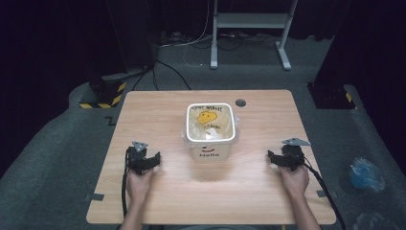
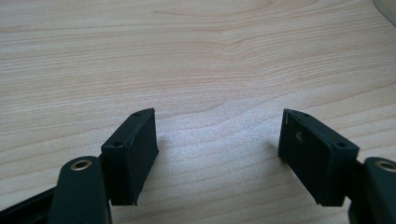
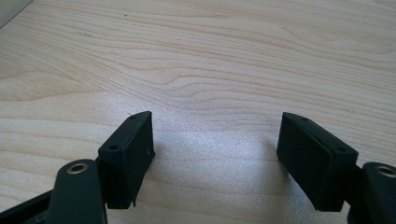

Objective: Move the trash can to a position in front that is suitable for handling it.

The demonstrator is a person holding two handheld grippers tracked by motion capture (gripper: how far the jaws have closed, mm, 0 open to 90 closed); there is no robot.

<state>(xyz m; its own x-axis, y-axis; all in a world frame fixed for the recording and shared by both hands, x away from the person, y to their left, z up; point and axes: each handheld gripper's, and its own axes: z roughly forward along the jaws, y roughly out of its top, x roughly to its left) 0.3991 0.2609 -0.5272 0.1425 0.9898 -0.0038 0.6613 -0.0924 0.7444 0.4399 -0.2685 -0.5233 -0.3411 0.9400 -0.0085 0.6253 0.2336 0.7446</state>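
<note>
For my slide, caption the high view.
Open grippers, left and right, rest either side of a white bin.

White bin (image 1: 211,143), yellow-printed liner (image 1: 209,118), pale woodgrain table (image 1: 167,120).

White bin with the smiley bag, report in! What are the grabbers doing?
Left gripper open, empty, low over the table. Right gripper the same. White bin upright between them, untouched. Nothing in the way.

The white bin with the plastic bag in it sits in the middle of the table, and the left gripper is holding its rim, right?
No. The left gripper holds nothing: in the high view it rests open on the table, apart from the white bin.
</note>
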